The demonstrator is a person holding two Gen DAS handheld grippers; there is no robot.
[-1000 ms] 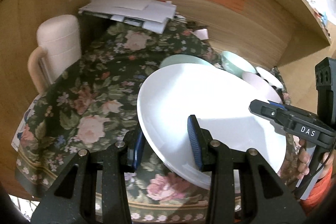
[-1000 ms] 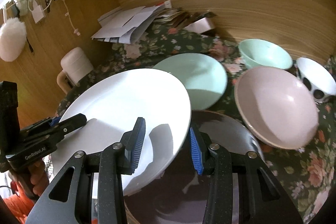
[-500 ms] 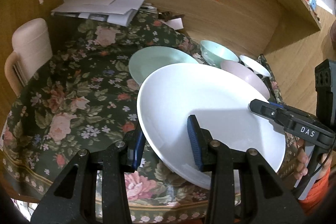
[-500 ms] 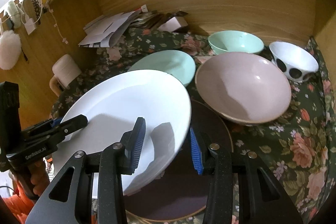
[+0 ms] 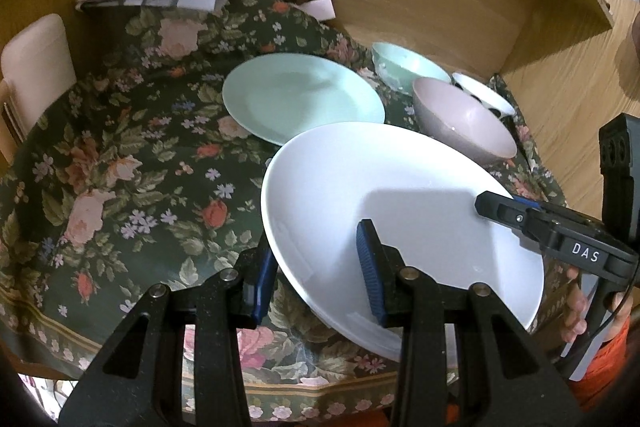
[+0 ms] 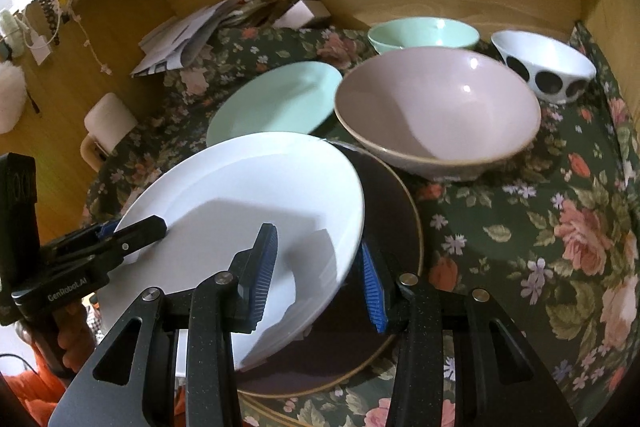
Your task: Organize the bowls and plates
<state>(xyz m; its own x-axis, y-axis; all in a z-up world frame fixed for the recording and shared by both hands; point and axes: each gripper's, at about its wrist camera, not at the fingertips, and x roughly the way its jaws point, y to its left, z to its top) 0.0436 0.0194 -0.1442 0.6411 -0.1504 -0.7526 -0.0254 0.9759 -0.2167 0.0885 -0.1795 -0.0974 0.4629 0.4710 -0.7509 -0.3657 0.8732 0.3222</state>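
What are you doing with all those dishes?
A person is carrying a big white plate, gripping its rim on both sides with two sets of tongs, the left tongs and the right tongs. The plate hangs tilted over a dark plate on the flowery tablecloth. A mint plate, a pink bowl, a mint bowl and a spotted bowl sit behind.
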